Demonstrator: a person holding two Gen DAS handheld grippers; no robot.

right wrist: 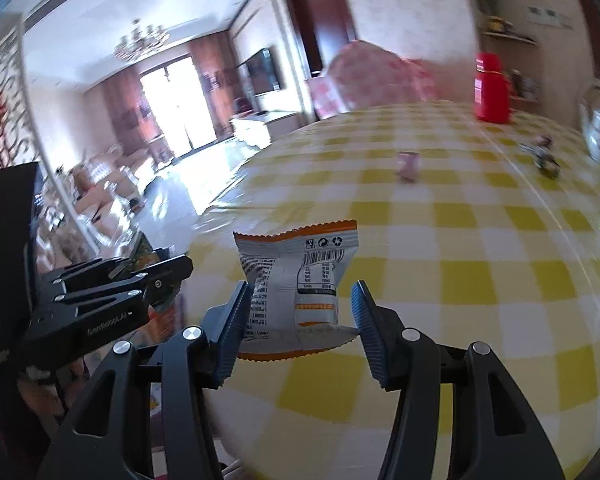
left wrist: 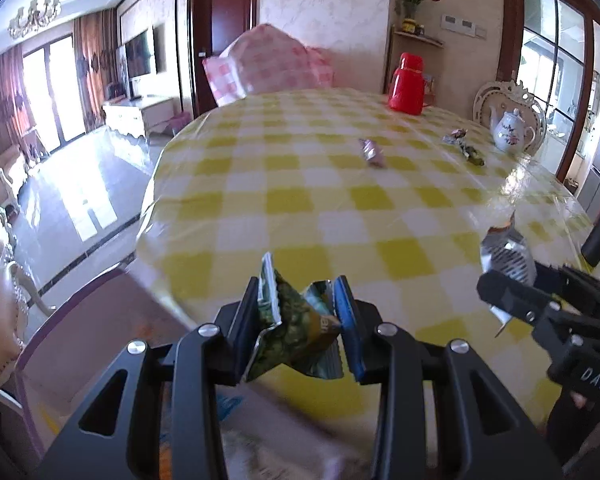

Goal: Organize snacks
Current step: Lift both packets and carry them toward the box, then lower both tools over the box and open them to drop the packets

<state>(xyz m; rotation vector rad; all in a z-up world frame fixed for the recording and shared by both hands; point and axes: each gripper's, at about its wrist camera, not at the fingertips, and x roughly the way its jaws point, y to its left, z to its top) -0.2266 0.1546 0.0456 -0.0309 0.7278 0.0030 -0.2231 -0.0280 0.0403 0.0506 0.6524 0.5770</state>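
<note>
My left gripper (left wrist: 298, 320) is shut on a crumpled green snack packet (left wrist: 296, 332), held above the near edge of the yellow-checked table (left wrist: 300, 200). My right gripper (right wrist: 298, 312) is shut on a silver and orange snack packet (right wrist: 296, 280), gripped by its lower edges, above the table (right wrist: 480, 280). The right gripper with its silver packet (left wrist: 508, 256) shows at the right of the left wrist view. The left gripper (right wrist: 152, 276) shows at the left of the right wrist view. A pink wrapped snack (left wrist: 372, 154) and dark wrapped snacks (left wrist: 466, 146) lie farther back on the table.
A red thermos (left wrist: 407, 84) stands at the table's far side and a white floral teapot (left wrist: 510, 130) at the far right. A pink checked cushion (left wrist: 268, 64) sits beyond the far edge. A printed box (left wrist: 260, 440) lies below the left gripper, blurred.
</note>
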